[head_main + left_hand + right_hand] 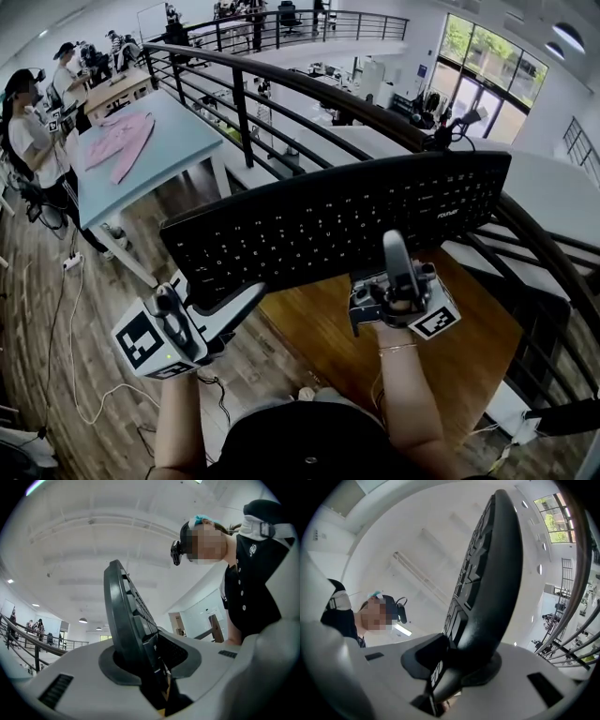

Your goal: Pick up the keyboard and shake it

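The black keyboard (337, 225) is held up mid-frame, keys facing the camera, with its long axis rising from lower left to upper right. The left gripper (236, 302) and right gripper (395, 248) each have their jaws clamped narrowly on its lower edge.

Pink garment (120, 141) on blue table (180, 131) beside black railing (242, 112)

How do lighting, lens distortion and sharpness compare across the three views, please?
Head view: heavy fisheye bows the railing, the keyboard is sharp and evenly lit, the windows glare. Left gripper view: keyboard backlit, near-black against the bright ceiling; dark round vignette. Right gripper view: same backlit silhouette, railing at the right bent by the lens.
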Demonstrator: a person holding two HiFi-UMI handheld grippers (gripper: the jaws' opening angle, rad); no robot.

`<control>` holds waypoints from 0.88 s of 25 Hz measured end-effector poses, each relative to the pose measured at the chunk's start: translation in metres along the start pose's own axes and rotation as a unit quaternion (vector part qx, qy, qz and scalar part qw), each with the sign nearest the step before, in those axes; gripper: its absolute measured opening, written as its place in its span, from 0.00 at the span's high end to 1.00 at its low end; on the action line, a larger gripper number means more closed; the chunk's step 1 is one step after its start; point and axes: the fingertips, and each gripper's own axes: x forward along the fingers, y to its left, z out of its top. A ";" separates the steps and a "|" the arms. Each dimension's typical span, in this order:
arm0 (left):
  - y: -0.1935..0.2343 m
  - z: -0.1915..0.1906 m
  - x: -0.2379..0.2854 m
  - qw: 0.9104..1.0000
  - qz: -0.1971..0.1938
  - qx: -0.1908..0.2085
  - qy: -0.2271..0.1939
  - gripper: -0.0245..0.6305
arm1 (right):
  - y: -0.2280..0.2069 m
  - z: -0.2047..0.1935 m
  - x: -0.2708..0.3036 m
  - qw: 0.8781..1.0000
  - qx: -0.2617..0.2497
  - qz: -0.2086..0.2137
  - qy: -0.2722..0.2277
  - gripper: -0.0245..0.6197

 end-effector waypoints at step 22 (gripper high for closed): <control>-0.008 0.006 0.004 0.998 -0.001 0.050 0.039 0.78 | -0.007 -0.005 -0.017 0.994 0.087 0.034 -0.063 0.80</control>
